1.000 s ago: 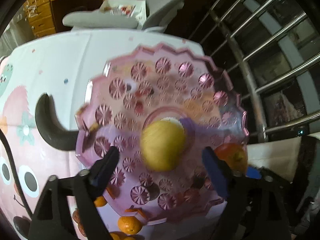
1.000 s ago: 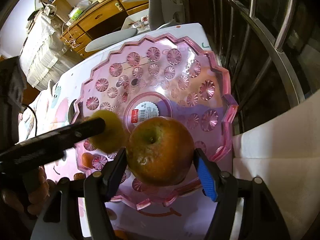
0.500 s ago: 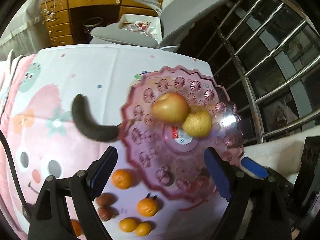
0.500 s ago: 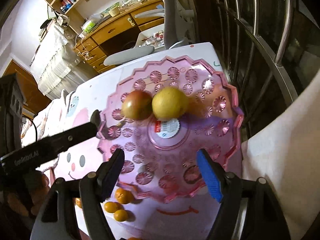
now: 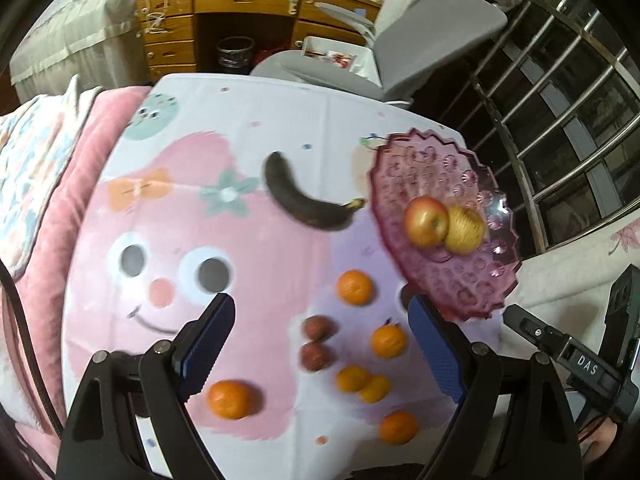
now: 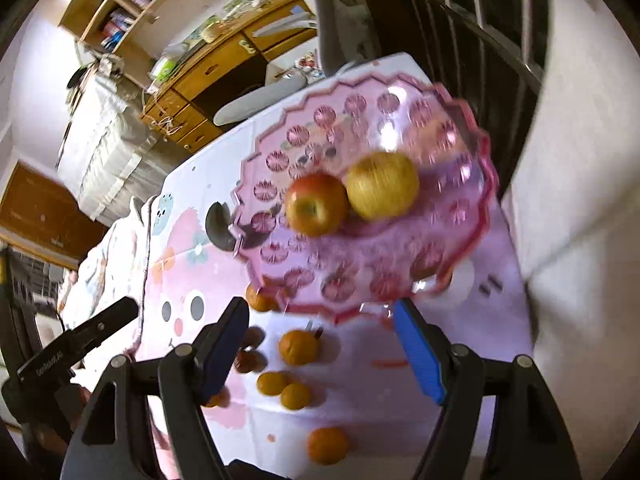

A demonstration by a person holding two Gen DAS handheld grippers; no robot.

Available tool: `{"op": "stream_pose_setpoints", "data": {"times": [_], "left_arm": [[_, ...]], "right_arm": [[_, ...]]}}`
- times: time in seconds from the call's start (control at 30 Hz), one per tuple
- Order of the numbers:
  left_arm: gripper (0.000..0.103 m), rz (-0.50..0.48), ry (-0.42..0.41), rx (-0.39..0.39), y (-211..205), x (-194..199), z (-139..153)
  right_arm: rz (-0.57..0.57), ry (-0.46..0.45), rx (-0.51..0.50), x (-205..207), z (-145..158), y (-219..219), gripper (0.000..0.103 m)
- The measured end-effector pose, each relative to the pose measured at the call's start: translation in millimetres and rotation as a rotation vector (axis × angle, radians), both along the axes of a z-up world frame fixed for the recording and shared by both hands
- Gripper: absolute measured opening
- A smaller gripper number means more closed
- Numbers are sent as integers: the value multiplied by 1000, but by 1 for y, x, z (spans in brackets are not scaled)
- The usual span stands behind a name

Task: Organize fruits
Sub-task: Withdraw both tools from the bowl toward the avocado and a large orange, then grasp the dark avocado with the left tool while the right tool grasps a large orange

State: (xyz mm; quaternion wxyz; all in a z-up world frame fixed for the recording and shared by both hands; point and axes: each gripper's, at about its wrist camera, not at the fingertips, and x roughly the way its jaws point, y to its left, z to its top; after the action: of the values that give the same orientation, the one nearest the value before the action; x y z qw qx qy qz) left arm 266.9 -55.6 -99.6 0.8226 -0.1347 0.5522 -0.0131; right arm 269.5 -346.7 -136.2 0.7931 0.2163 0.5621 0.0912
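Note:
A pink scalloped plate [image 5: 424,152] [image 6: 476,152] stands at the table's far right and holds a red apple [image 5: 425,221] [image 6: 316,205] touching a yellow apple [image 5: 465,230] [image 6: 382,190]. Left of the plate lies a dark banana [image 5: 304,200] [image 6: 219,225]. Several oranges [image 5: 354,287] [image 6: 298,346] and two brown fruits [image 5: 317,342] lie loose on the cloth in front. My left gripper [image 5: 318,304] hovers open above these loose fruits, holding nothing. Open and empty too, my right gripper [image 6: 320,306] hangs over the plate's near rim.
A pink cartoon-face cloth [image 5: 200,220] covers the table. Behind it stand a grey office chair [image 5: 420,40] and a wooden desk [image 5: 240,4]. A metal railing [image 5: 568,112] runs along the right, with a pale cushion [image 6: 580,200] below it.
The right gripper let go of the red apple, which now rests in the plate beside the yellow one. Both grippers pulled back and up; the left one swung left over the loose fruits.

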Motion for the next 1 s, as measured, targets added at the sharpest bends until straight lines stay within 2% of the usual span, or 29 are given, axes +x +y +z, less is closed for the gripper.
{"op": "stream_pose_setpoints", "data": {"times": [0.2,0.57,0.83,1.0], "left_arm": [[87,6,6,-14,47,-32,0],[87,-63,41,4,111,-70,-11],[88,-144,123,41,140,-83,-39],[88,-196,209,67,148,-82,-64]], "right_arm": [[-109,75,46,-33,-8,15,75],[-385,208,155,-95,-35,34,75],[-573,273,218,-134,-63,42,75],[-660,315,223,-153,-80,53,75]]}}
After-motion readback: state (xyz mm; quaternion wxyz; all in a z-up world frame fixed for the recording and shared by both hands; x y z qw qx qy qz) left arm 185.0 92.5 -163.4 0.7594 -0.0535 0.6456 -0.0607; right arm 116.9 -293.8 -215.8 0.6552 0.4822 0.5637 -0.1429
